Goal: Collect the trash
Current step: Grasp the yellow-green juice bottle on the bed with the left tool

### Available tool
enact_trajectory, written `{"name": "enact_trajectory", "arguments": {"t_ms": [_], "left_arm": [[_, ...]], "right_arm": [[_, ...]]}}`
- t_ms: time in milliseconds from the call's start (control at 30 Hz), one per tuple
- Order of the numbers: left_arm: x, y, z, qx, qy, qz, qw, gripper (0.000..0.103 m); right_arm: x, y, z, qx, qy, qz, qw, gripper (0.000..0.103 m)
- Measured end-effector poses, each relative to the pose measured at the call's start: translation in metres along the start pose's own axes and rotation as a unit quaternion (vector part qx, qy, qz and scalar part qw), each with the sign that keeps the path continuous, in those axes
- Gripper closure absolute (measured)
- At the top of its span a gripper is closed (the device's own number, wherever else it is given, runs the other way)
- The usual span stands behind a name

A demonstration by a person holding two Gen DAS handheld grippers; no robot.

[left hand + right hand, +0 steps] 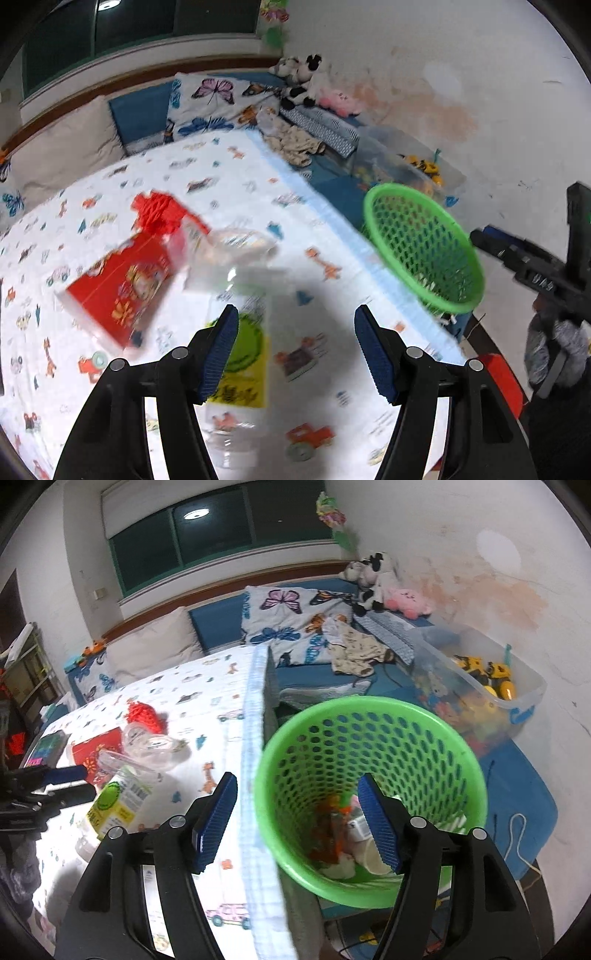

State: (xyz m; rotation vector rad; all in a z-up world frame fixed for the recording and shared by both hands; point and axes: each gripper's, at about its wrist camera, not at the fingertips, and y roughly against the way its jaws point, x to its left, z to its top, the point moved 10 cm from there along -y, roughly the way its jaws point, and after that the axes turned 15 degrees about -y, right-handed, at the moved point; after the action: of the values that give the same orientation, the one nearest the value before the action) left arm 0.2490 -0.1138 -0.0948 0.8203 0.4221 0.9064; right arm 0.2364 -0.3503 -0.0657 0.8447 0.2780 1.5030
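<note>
On the printed bed sheet (pixel 325 184) lie a plastic bottle with a green and yellow label (pixel 240 354), a red packet (pixel 122 288), a red crumpled net (pixel 162 214) and clear plastic packaging (pixel 229 247). My left gripper (pixel 295 314) hangs open over the sheet, with the bottle just under its left finger and nothing gripped. A green mesh basket (pixel 369 701) stands beside the bed with several scraps (pixel 332 830) at its bottom. My right gripper (pixel 297 781) is open and empty above the basket's near rim. The bottle (pixel 118 797) and left gripper (pixel 79 784) show at the left of the right wrist view.
Butterfly pillows (pixel 291 616) and stuffed toys (pixel 373 579) sit at the head of the bed. Crumpled clothes (pixel 354 650) and a clear bin of toys (pixel 487 679) lie on the blue mat (pixel 517 775) by the wall. The bed edge (pixel 255 760) runs beside the basket.
</note>
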Motion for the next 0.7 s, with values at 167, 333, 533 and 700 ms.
{"name": "enact_trajectory", "arguments": {"t_ms": [167, 333, 533, 700], "left_arm": [[0.017, -0.022, -0.022, 0.033, -0.001, 0.019, 0.9993, 0.04], [0.027, -0.043, -0.032, 0.057, 0.007, 0.022, 0.9981, 0.04], [0.028, -0.058, -0.034, 0.07, -0.001, 0.03, 0.9971, 0.04], [0.028, -0.065, -0.036, 0.075, 0.002, 0.032, 0.9967, 0.043]], "right_arm": [[0.018, -0.006, -0.006, 0.009, 0.014, 0.009, 1.0, 0.034], [0.029, -0.013, -0.013, 0.02, 0.022, 0.015, 0.999, 0.034], [0.035, -0.022, -0.017, 0.028, 0.026, 0.017, 0.999, 0.034], [0.039, -0.028, -0.02, 0.035, 0.027, 0.019, 0.999, 0.034]]}}
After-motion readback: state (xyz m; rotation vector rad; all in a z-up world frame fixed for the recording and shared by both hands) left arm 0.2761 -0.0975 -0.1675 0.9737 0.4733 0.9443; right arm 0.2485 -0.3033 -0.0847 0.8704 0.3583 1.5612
